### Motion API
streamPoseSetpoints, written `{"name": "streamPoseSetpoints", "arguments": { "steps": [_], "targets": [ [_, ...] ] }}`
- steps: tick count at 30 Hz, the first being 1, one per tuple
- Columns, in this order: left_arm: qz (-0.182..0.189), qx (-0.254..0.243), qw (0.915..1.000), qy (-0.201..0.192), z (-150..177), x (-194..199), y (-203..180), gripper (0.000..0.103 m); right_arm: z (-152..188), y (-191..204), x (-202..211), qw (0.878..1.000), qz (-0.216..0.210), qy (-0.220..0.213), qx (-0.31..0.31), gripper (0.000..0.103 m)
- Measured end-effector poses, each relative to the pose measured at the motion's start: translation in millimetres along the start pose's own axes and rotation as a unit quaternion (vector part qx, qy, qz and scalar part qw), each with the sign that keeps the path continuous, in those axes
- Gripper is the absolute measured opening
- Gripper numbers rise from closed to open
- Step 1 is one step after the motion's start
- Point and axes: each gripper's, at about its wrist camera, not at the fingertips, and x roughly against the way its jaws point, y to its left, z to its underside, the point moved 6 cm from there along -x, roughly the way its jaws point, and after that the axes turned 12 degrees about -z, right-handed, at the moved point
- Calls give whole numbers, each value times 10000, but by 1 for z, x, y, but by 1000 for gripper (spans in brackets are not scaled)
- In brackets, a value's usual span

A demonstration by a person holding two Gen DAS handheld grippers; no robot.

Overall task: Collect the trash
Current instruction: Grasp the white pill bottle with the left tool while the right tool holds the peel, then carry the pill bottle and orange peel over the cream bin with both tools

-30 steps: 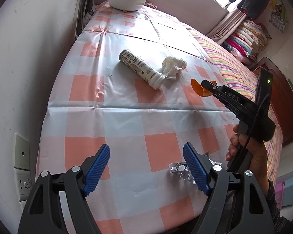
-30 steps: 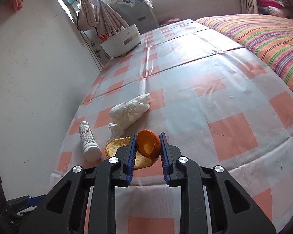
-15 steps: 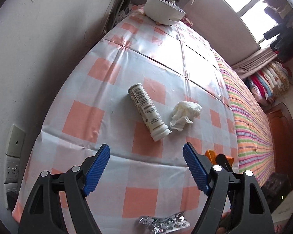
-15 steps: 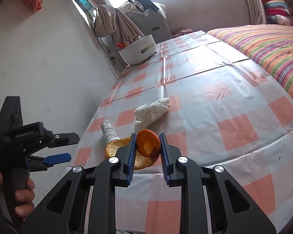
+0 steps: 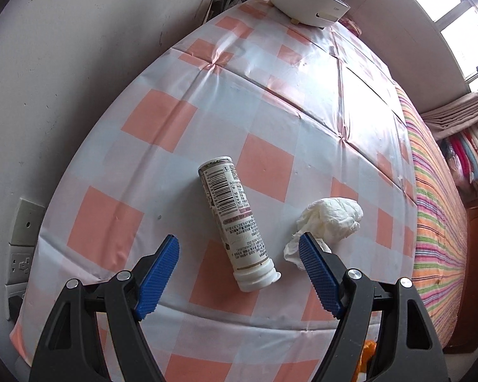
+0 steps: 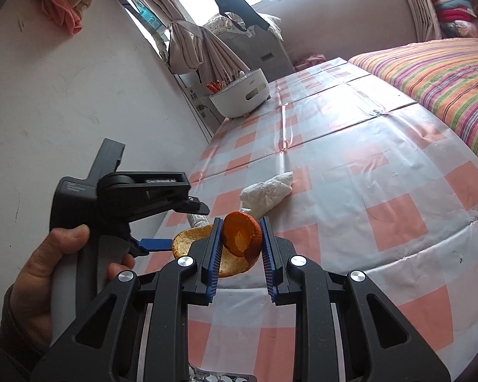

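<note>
A white bottle (image 5: 235,222) with a barcode label lies on its side on the checked tablecloth (image 5: 162,121). My left gripper (image 5: 239,248) hovers over it, open, its blue pads either side of the bottle's capped end without touching. A crumpled white tissue (image 5: 331,219) lies just right of the bottle, behind the right pad. My right gripper (image 6: 241,222) is shut on an orange peel (image 6: 240,238), held above the table's near edge. In the right wrist view, the left gripper (image 6: 181,226) reaches in from the left above the bottle (image 6: 199,221), with the tissue (image 6: 267,191) beyond.
A white basket (image 5: 306,9) of pens stands at the table's far end by the wall. A striped bed (image 6: 446,73) borders the table's right side. Wall sockets (image 5: 22,248) sit at the left. A foil blister pack (image 6: 213,377) lies near the front edge. A hand (image 6: 38,286) holds the left gripper.
My left gripper has travelled across the table and rolled, so the bottle now lies between its open pads; the blister pack left its view. The right gripper rose a little with the peel.
</note>
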Motion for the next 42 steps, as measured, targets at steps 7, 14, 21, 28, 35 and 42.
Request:
{"name": "streamPoseSetpoints", "arguments": {
  "steps": [7, 14, 21, 28, 35, 42],
  "targets": [
    [-376, -124, 9992, 21, -8, -17, -13, 75, -6, -7, 15, 9996, -138, -192, -151, 22],
    [-572, -187, 9981, 130, -13, -32, -14, 71, -8, -7, 19, 9992, -219, -270, -186, 22],
    [-580, -373, 9975, 182, -17, -31, -16, 40, -7, -3, 19, 9992, -252, -289, -149, 23],
    [-445, -654, 9966, 233, -11, -29, -13, 32, -8, -1, 25, 9989, -231, -383, -118, 23],
    [-172, -1042, 9944, -27, 10, -9, -9, 31, -4, 3, 30, 9989, -157, -433, -54, 23],
    [248, -1256, 9916, -168, 43, 13, -3, 30, 9, 10, 36, 9991, -37, -407, 60, 22]
  ]
}}
